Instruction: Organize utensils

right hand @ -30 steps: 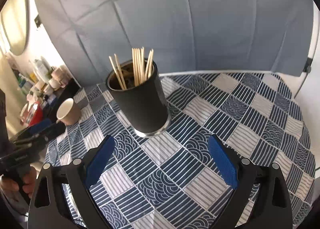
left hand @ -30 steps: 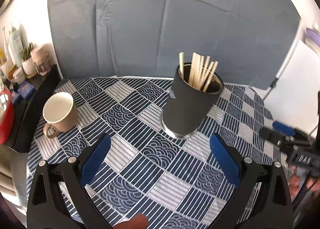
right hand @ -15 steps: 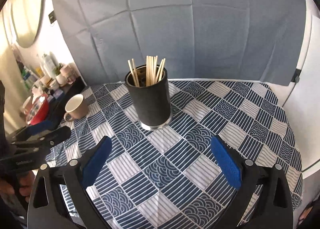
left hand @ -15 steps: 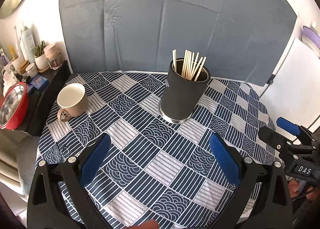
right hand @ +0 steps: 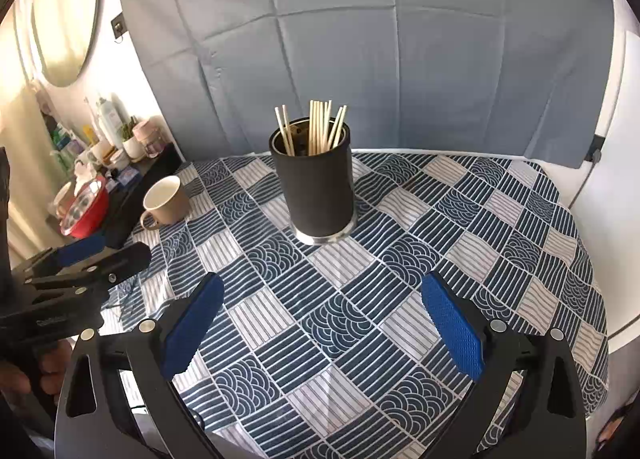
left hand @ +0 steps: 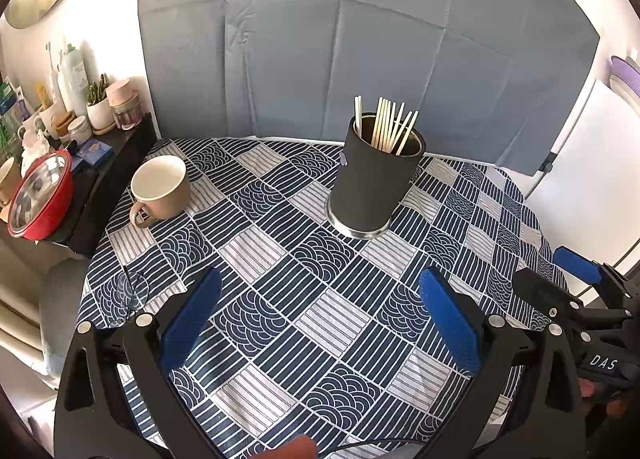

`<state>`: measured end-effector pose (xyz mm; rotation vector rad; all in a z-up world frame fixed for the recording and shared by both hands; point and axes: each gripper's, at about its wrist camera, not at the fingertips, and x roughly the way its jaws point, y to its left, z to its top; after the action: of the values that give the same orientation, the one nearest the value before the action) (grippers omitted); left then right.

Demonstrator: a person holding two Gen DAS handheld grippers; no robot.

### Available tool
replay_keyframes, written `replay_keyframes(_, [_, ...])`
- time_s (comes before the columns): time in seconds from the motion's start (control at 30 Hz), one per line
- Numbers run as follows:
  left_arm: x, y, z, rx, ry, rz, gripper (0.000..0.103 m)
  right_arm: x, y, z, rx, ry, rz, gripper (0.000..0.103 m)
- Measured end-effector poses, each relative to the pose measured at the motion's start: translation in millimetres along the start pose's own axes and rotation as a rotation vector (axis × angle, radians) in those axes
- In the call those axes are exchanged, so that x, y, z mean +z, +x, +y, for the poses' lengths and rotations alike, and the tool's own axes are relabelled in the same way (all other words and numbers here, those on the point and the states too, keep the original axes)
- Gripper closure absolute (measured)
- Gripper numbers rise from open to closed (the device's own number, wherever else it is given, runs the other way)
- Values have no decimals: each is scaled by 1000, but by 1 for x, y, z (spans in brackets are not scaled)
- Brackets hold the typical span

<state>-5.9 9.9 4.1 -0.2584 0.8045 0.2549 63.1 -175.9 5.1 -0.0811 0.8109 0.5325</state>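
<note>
Left wrist view: left gripper (left hand: 316,323) held above the near edge of the table (left hand: 500,235), jaws wide apart and gripping nothing, blue pads (left hand: 188,323) framing bare patterned cloth. Black utensil holder (left hand: 374,183) upright toward the far edge, a little right of centre, with a bundle of chopsticks (left hand: 386,129) standing in it — most bunched together, 1 leaning apart at the left of the rim. Beige mug (left hand: 162,187) near the far left corner, well apart from the holder, empty as far as can be seen. Pair of glasses (left hand: 132,295) lying at the left edge. Right gripper (left hand: 560,279) in sight off the right edge.

Right wrist view: right gripper (right hand: 320,319) likewise over the near edge, jaws spread wide, nothing between the pads (right hand: 452,323). Holder (right hand: 316,187) dead ahead past the middle of the cloth, chopsticks (right hand: 316,127) fanned in 3 loose groups. Mug (right hand: 166,199) at the far left corner.

Judged from this: sorting looks finished or paused, with no loose utensil on the cloth and both tools well back from the holder. If more remains, next move calls for a reach forward and a narrow, centred pinch on a single stick — easy to catch 2 at once or tip the holder.
</note>
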Motion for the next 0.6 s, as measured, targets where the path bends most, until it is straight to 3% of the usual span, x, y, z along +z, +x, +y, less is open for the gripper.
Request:
replay_keyframes(0.3, [0,-13,-8,2,53,-30,6,4,-13,1,-3,-14,-20,8])
replay_keyframes(0.6, [-2,-17,-6,15,38,-58,6,1,-7,1,-3,-1,-6,8])
